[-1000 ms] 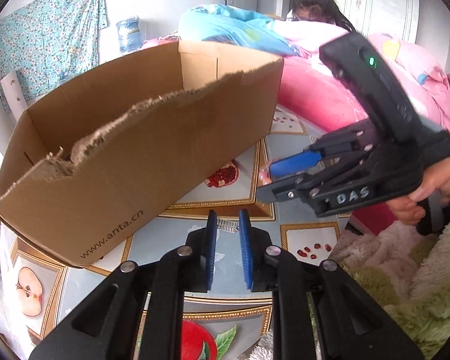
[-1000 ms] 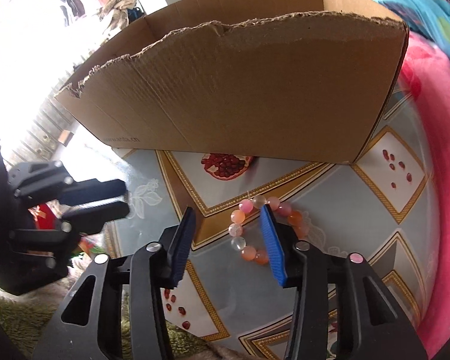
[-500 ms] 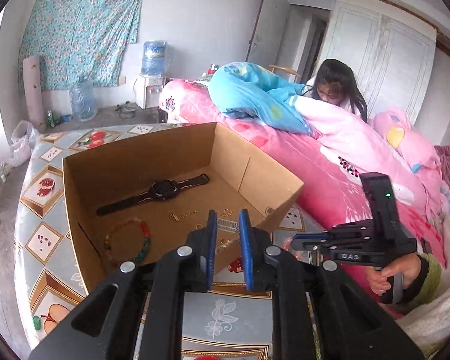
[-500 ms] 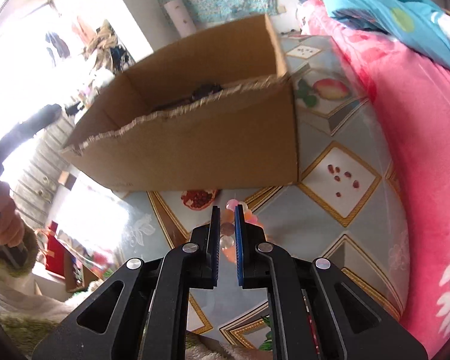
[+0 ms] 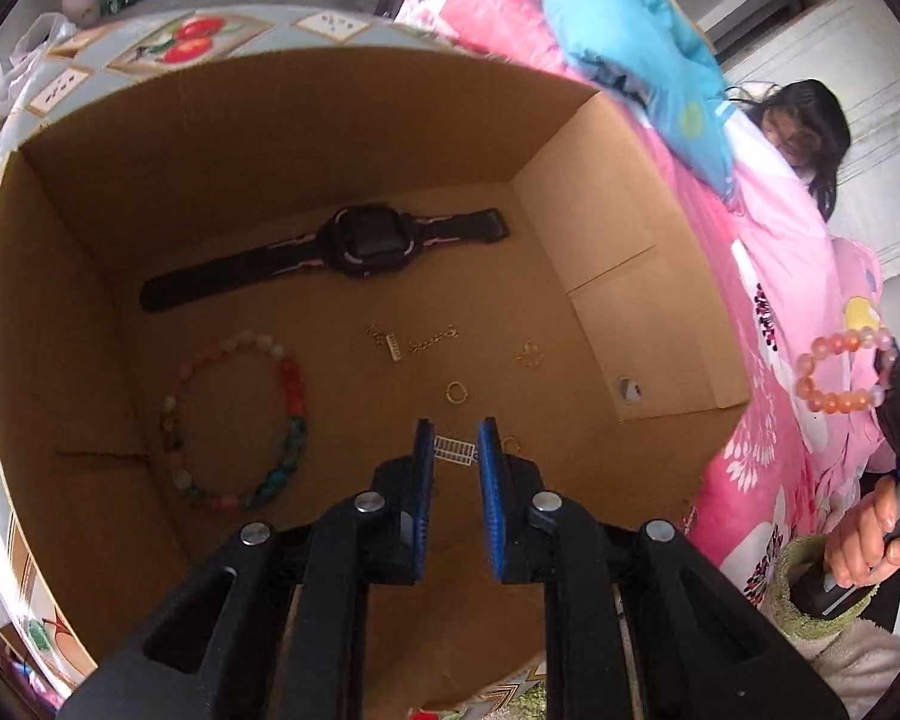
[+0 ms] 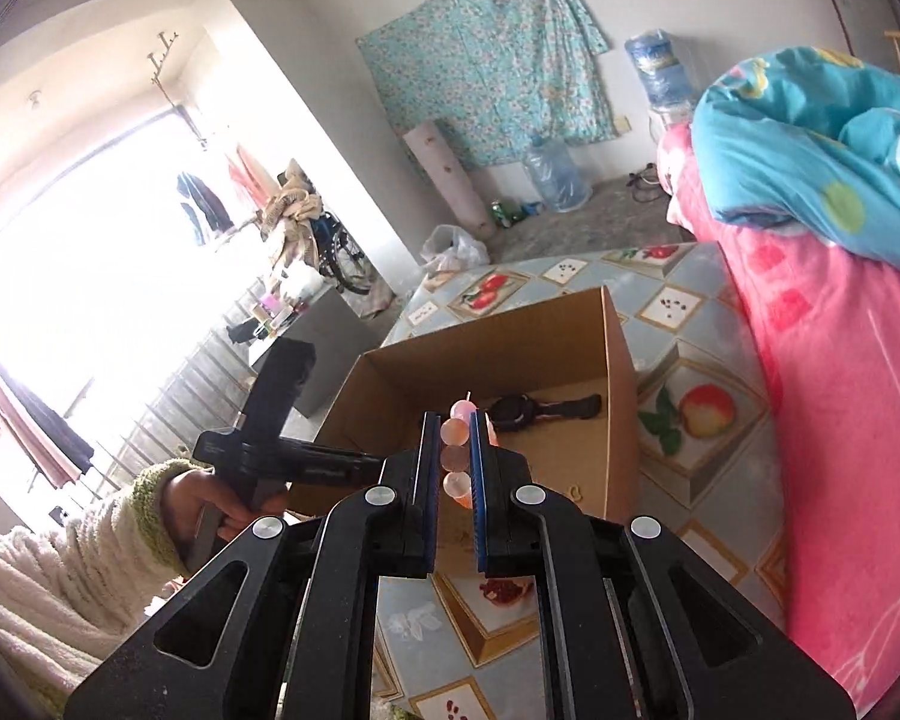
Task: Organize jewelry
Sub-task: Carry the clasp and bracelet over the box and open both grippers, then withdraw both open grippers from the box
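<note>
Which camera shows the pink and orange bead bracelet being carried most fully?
The left wrist view: the pink and orange bead bracelet hangs as a nearly whole loop from the right gripper. The right wrist view shows only a few beads clamped between the fingers.

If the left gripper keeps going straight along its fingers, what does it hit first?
Probably the small white clasp lying on the floor of the cardboard box, seen right between the left gripper fingertips. Nothing else shows in that line; depth is hard to judge, so the bare box floor beside it is possible.
</note>
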Tool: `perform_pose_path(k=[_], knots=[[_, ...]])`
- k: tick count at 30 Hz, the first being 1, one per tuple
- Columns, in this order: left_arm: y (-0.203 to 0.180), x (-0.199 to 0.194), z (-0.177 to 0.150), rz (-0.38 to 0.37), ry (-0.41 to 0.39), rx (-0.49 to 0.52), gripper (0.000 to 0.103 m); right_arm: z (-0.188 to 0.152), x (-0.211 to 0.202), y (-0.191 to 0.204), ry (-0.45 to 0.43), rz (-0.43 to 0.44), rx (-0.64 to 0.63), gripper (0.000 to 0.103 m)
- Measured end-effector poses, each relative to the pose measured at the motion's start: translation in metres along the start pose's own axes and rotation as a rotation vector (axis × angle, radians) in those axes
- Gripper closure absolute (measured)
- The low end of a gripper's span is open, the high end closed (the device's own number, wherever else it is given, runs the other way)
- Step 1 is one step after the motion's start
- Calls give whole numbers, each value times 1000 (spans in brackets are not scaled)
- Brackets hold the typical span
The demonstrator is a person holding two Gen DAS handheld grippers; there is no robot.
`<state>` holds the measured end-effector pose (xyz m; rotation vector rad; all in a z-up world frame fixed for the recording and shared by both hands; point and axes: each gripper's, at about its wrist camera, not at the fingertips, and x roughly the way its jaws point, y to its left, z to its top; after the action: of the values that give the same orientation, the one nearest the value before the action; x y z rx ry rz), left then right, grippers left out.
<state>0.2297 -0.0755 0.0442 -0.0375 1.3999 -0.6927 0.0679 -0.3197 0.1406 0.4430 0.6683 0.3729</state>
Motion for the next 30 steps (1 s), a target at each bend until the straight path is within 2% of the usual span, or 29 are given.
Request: perform_pose_path(k=[4,6,8,10,12,16,20,22,23,24,27,30], knots=[[11,21,7,58,104,-60,88,13,39,-6,107,23,5,96],[15,27,7,64,125,-84,83,18,60,-11,169,17,7,96],[18,26,6,68,115,-100,69,17,72,-12,219,-1,1,96],[19,21,4,48,94,-110,63,19,86,-13,260,-16,-11,96],[21,12,1,53,61,-113,61,21,96,-10,299,-30,-31,96],[19,-25,-13,54,-74,-100,59,23,113,-1,352,-82,-87,96],[16,-73,-43,64,-259,-70,54,23,135,-1,420,-141,-129,95],[18,-96,-62,74,-360,-71,50,20,147,-5,460,-216,-160,95],[19,-108,-72,87,-413,-77,48,18,148,-5,460,-267,-187,90],[22,-117,-76,97,-454,-77,48,17,148,-7,457,-298,-207,88],[28,-137,-103,119,-564,-101,41,17,130,-6,407,-315,-223,84],[43,-144,-121,133,-622,-159,38,22,98,-3,292,-343,-222,75]])
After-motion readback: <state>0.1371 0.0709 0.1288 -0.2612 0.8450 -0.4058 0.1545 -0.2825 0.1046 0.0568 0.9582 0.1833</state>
